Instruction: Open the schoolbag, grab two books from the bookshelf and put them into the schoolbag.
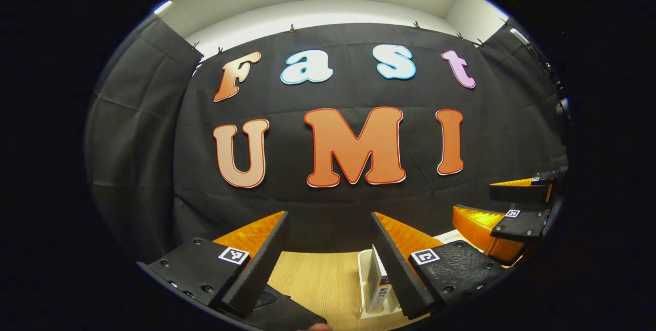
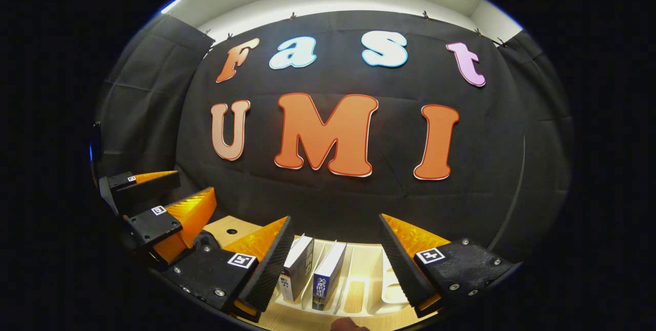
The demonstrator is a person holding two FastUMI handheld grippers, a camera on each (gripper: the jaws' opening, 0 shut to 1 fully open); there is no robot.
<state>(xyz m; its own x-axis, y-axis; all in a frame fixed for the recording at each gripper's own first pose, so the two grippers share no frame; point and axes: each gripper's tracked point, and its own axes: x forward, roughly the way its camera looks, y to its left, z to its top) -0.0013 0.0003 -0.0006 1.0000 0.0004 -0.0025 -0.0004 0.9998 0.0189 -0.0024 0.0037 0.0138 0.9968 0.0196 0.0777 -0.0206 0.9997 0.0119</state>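
Holding both grippers raised over the table (image 1: 318,280), we judged the job was at its start: nothing held, books not yet taken. The left gripper (image 1: 328,264) had its jaws spread wide, nothing between them. The right gripper (image 2: 333,264) was the same, spread and empty.

In the right gripper view, two books (image 2: 312,272) stood upright in a white slotted rack (image 2: 366,290), just below and ahead of the fingers. One had a pale spine, the other a dark blue one, both slim w/ stiff covers. In the left gripper view, a dark flat shape (image 1: 279,310) lay at the bottom edge, probably the bag, but too little showed to be sure.

Finger pads (image 2: 266,264) looked ribbed black rubber, backed by orange plastic wedges. The table was light wood grain, smooth.

Next move, as we judged it: the bag needs opening first, so the left should drop toward that dark shape; the right would then need a narrow, square approach to pinch one spine w/o tipping its neighbour.
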